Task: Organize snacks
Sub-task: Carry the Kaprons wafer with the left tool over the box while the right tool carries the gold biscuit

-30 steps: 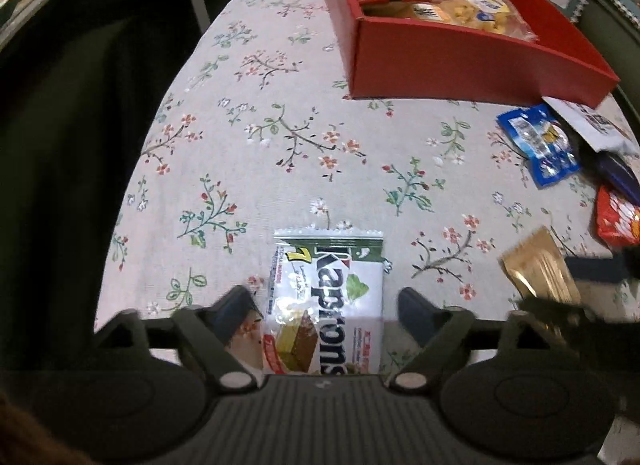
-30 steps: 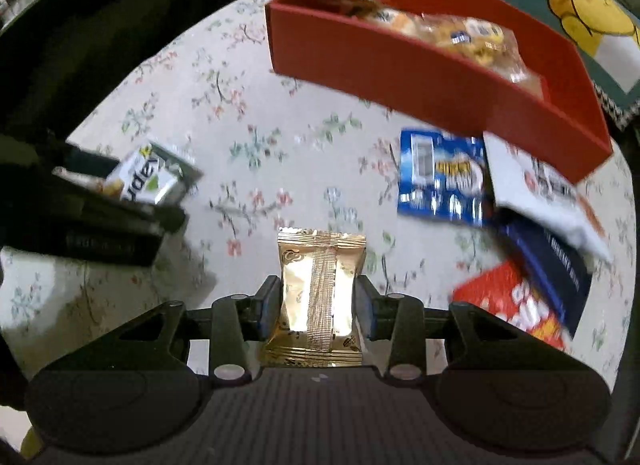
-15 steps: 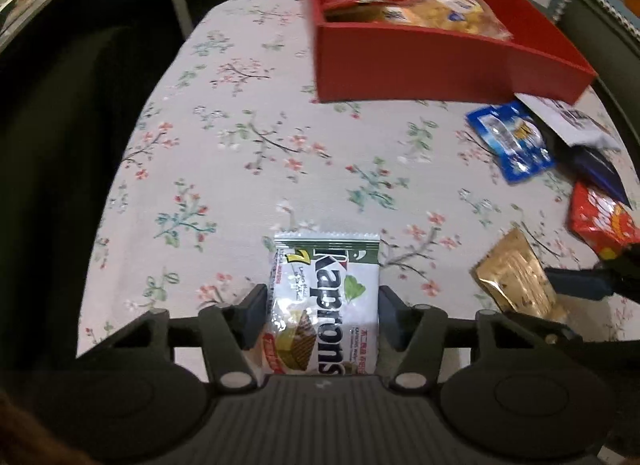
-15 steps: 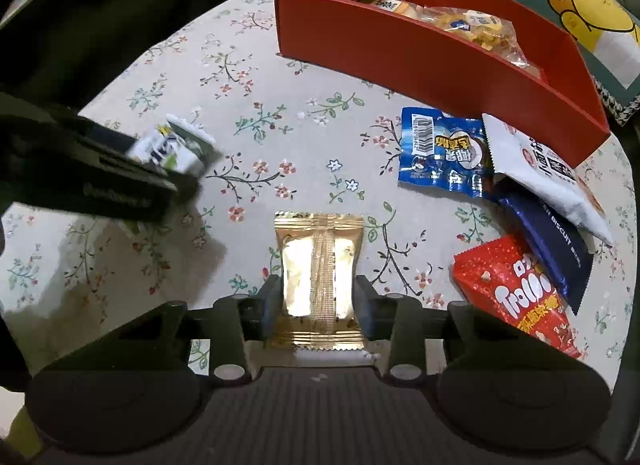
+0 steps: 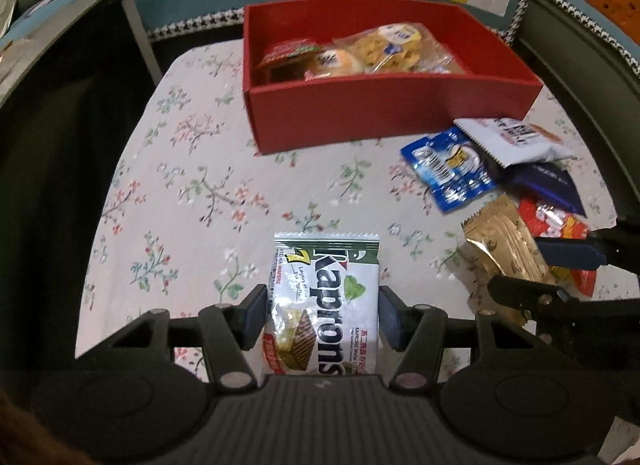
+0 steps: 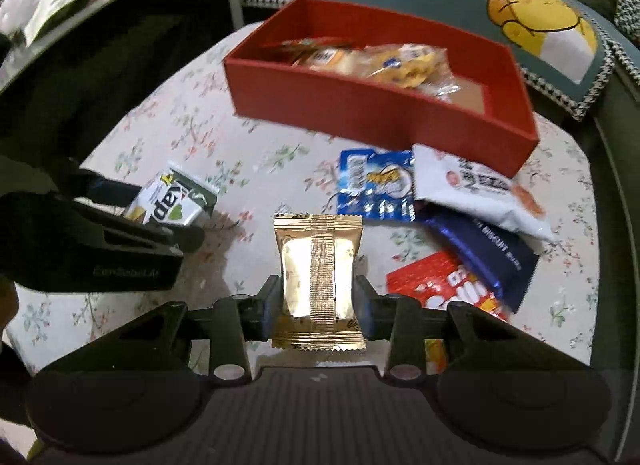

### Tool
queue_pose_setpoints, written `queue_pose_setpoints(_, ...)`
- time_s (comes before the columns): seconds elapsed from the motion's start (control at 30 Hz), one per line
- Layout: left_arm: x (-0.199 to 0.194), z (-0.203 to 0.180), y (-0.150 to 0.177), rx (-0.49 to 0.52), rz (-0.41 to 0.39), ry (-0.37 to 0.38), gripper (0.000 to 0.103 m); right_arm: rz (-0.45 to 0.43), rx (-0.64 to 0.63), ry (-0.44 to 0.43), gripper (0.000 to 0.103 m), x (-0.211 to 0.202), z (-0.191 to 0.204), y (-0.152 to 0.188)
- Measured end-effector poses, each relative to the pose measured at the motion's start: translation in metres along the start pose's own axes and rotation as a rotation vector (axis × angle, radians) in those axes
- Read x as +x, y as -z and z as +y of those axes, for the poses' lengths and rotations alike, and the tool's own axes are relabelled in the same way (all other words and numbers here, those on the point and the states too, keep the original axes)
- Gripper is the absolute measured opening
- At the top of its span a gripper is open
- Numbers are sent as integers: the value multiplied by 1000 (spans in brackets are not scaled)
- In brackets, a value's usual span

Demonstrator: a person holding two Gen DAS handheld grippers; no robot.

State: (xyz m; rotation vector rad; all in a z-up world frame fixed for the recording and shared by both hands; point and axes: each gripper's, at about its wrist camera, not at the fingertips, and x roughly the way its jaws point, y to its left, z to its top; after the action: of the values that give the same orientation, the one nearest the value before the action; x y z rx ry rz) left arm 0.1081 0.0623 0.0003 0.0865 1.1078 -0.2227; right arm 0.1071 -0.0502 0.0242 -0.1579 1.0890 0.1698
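Note:
My left gripper [image 5: 322, 315] is shut on a white and green wafer packet [image 5: 326, 305], lifted off the floral tablecloth [image 5: 192, 193]. My right gripper [image 6: 316, 301] is shut on a gold foil packet [image 6: 318, 265], also raised above the cloth. The same gold packet [image 5: 502, 249] appears at the right of the left wrist view, and the wafer packet [image 6: 172, 201] at the left of the right wrist view. A red box [image 5: 384, 111] at the far side holds several bagged snacks [image 5: 384, 51].
Loose snacks lie right of the box front: a blue packet [image 5: 448, 173], a white bag [image 5: 516, 141], a dark blue biscuit pack [image 6: 492, 257] and a red packet [image 6: 444, 285]. Cushions [image 6: 532, 9] lie behind the table. Dark floor drops off left of the table edge.
The left jaws closed onto the wafer packet. Both grippers rose with their packets, and the red box's inside has come into fuller view.

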Motion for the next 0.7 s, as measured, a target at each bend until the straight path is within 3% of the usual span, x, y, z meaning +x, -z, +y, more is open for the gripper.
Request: queue_pose_setpoints(0.7, -15, -23, -32, 24, -87, -17, 86, -78, 85, -6, 46, -14, -27, -21)
